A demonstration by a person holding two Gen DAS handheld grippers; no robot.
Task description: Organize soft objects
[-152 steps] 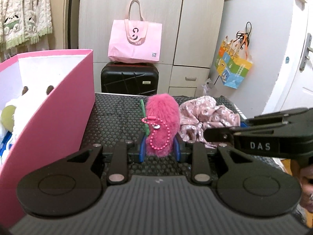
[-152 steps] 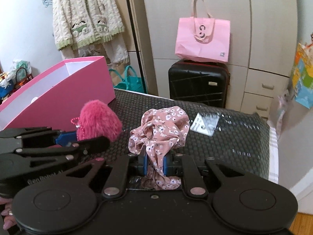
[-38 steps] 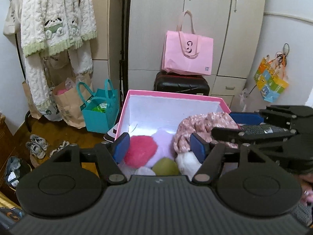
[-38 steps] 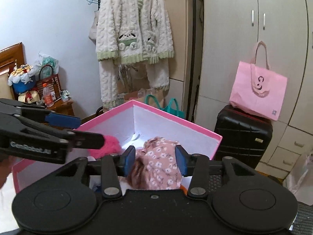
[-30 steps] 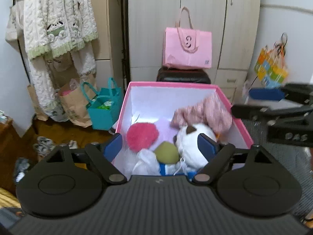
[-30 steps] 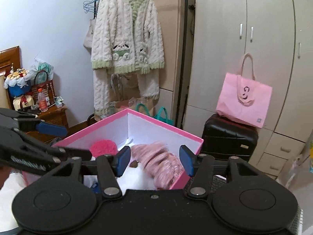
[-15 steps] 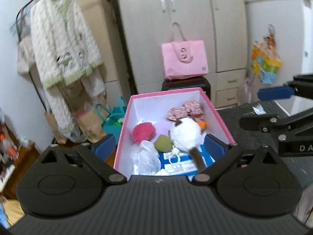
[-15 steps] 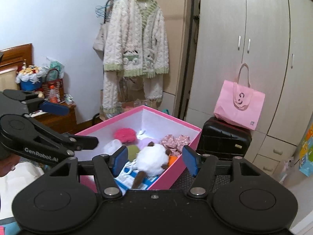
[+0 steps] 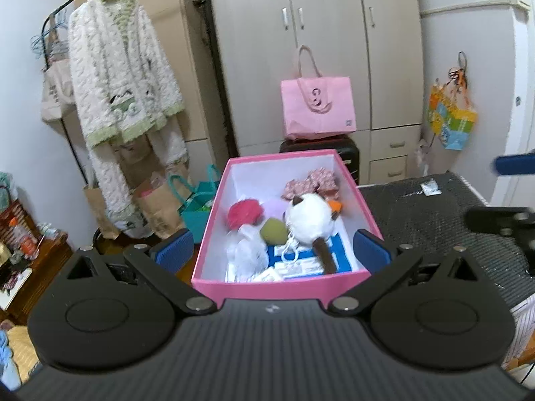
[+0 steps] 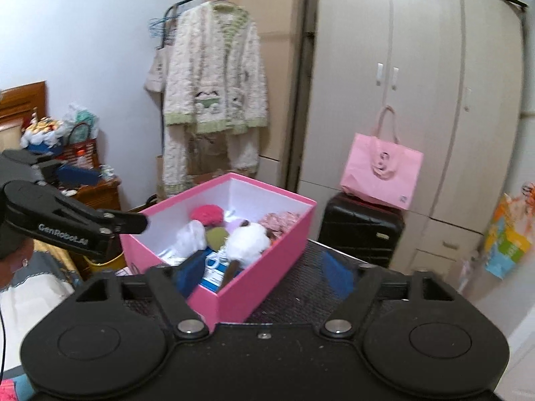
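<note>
Looking at what could go sideways here: the pink box [image 9: 284,285] sits right at the edge of the dark counter [image 9: 434,220], with its left wall at or past the drop to the floor, so a careless bump from either hand-held gripper could nudge it off and spill everything. It's also pretty full, and the white plush [image 9: 309,215] rides high on the pile, so I'd guess another soft thing dropped on top could roll out. Left hand-held gripper [image 9: 272,250] has its jaws spread about as wide as they go, nothing between them, just framing the box from above. Right hand-held gripper [image 10: 264,275] is blurry but its jaws are opening and also empty. The soft stuff is all in the box: fuzzy pink pom-pom [image 9: 244,212] toward the back left, floral scrunchie [image 9: 309,183] against the far wall, olive ball [image 9: 274,229] in the middle. View differences: the left wrist camera looks straight down into the box, so you get the blue and white packet [image 9: 301,259] on the bottom and a little white wrapper [image 9: 429,187] lying on the counter at middle right. The right wrist camera comes in at an angle, hides most of the box floor, but shows the black suitcase [image 10: 361,229] properly and the cluttered wooden nightstand [image 10: 97,193] at the left edge.
</note>
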